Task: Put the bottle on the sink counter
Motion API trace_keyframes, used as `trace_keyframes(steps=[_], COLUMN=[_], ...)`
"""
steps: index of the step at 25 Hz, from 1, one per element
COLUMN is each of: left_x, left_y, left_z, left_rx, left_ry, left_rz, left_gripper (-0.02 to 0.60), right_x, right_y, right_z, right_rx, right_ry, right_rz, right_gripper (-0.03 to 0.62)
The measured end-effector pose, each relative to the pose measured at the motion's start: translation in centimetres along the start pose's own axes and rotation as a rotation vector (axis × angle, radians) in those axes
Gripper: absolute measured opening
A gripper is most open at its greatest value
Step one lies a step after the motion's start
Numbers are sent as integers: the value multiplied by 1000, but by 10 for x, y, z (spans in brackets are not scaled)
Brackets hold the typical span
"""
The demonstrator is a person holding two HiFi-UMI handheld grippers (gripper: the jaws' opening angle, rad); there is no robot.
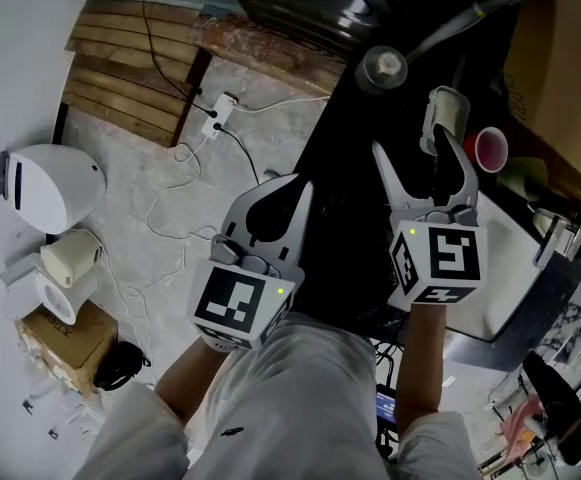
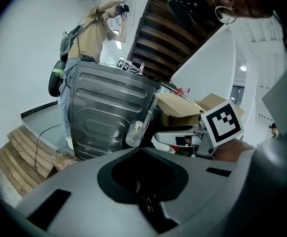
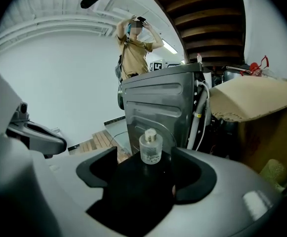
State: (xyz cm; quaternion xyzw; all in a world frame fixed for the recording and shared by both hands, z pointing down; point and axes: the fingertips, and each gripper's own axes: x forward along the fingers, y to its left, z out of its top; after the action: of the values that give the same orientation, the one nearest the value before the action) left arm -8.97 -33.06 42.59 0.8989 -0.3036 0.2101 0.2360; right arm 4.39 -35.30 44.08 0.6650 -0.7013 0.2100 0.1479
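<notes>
Currently the right gripper (image 1: 412, 146) has its jaws spread with nothing in them. Bottle (image 3: 149, 146) stands upright on the black counter (image 1: 350, 168), straight ahead of the gap between the right jaws, clear of both tips, no contact. Left gripper (image 1: 298, 193) has its jaws pressed together on nothing. It sits to the left of the right gripper and slightly further back, by the counter's left edge. From it the bottle is ahead and to the right. Grey metal appliance (image 3: 153, 102) rises behind the bottle. Red cup (image 1: 491, 149) sits right of the right gripper's tips. Person (image 3: 133, 48) stands beyond the appliance, hands raised to head.
</notes>
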Motion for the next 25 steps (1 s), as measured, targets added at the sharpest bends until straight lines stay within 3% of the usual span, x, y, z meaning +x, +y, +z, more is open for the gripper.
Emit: trace_keyframes(steps=[3, 6, 8, 12, 25], left_x=[-11, -20, -25, -35, -63], left_y=[-11, -19, -25, -37, -82], left_z=[-1, 0, 0, -4, 2], left_rx=[-1, 3, 6, 5, 31], left_ry=[-5, -16, -23, -28, -52], left_rz=[1, 3, 8, 25, 48], left_gripper=[8, 8, 8, 8, 8], right_x=[-20, -36, -46, -67, -132], right_y=[-3, -6, -8, -10, -19], right_z=[-1, 0, 1, 3, 8], right_rx=[-12, -16, -17, -18, -13], right_ry=[6, -2, -15, -31, -66], right_rz=[-17, -34, -37, -39, -19], right_gripper=[289, 172, 158, 59, 35])
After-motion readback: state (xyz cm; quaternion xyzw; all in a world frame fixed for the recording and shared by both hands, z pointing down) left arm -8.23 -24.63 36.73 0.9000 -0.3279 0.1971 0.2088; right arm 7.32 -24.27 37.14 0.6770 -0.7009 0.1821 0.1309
